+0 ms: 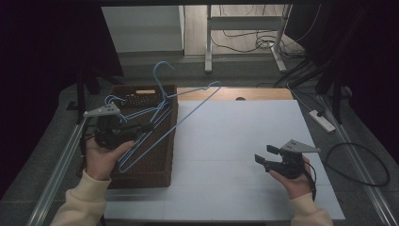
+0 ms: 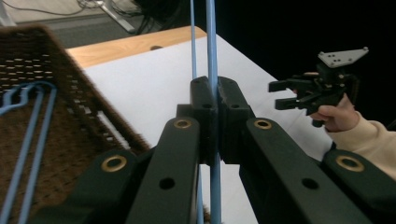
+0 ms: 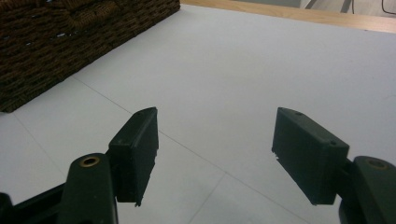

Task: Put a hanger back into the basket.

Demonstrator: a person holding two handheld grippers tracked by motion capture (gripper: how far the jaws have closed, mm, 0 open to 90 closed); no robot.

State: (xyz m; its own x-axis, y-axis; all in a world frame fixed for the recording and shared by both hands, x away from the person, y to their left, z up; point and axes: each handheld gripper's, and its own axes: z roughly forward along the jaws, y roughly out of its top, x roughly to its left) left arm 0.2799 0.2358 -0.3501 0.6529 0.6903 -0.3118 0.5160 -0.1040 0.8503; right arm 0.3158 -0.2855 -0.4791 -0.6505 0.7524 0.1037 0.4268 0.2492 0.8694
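One blue hanger [image 1: 188, 101] sits pinched in the left gripper [image 1: 149, 126], at least two more hangers [image 1: 123, 100] lie in the one basket [image 1: 155, 165] below it.

Right claw [image 3: 215, 156] gapes wide over the white table [image 3: 261, 70], wicker basket [image 3: 56, 42] beyond

Nothing readable anywhere

No lettering, brand marks, numbers or signs legible on the dark woven wicker basket [image 1: 141, 165], the pale blue wire hanger [image 1: 188, 106] or the white table top [image 1: 235, 141]; all plain surfaces.
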